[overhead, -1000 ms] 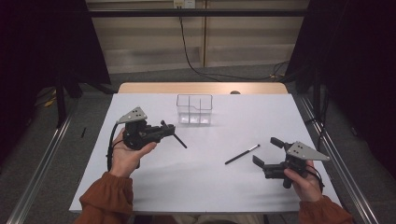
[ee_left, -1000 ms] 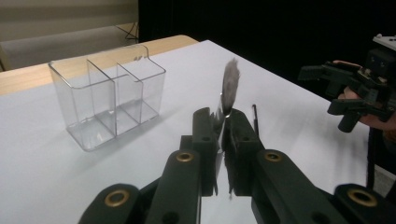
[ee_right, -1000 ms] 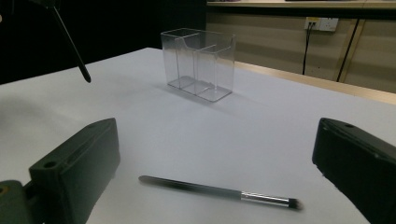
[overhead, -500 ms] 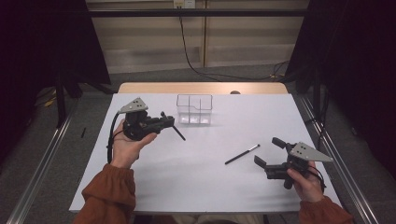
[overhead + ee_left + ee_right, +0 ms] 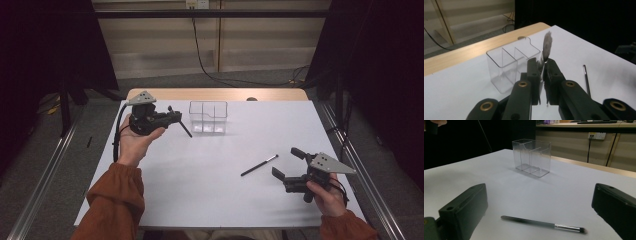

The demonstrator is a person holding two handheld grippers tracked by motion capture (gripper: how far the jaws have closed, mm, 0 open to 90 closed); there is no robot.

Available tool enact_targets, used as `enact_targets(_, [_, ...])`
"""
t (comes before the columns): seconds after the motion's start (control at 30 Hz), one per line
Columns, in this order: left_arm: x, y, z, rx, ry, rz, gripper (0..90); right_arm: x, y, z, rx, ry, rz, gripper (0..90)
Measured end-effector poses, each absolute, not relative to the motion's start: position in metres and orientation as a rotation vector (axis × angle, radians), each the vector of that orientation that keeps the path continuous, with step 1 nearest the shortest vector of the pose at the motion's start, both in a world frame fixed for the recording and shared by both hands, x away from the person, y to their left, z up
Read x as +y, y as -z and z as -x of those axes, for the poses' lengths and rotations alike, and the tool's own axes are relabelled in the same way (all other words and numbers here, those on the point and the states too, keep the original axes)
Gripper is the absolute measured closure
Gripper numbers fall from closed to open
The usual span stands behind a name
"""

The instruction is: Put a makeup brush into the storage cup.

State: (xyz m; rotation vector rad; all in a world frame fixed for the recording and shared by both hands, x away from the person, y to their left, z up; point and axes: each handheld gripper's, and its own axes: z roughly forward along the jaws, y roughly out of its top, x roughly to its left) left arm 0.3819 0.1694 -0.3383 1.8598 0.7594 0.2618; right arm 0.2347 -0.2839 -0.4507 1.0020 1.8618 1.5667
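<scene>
Holding a fluffy grey-bristled makeup brush with a dark handle [image 5: 547, 43] in the left gripper [image 5: 172, 116], I see its two black jaws clamped tight on the ferrule, bristles standing up past the tips in the left gripper view. In the high view I read the handle slanting down and to the right from the jaws, its tip just beside the left wall of the clear plastic three-compartment organiser box [image 5: 208, 117], above the sheet. The box stands upright toward the far edge of the white table sheet [image 5: 200, 185], and I see nothing in its compartments. The right gripper [image 5: 286, 163] sits low at the near right of the sheet with its jaws spread wide apart, nothing between them. A second, slim black brush with a silver ferrule and small dark tip [image 5: 541, 223] lies flat on the sheet just ahead of those open jaws, apart from both pads, well apart from the box.
</scene>
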Motion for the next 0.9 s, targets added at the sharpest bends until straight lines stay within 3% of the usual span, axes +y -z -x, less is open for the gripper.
enact_targets(0.9, [0.154, 0.319, -0.427, 0.823, -0.370, -1.800, 84.0, -0.284, 0.451, -0.233, 1.867, -1.586, -0.999, 0.0])
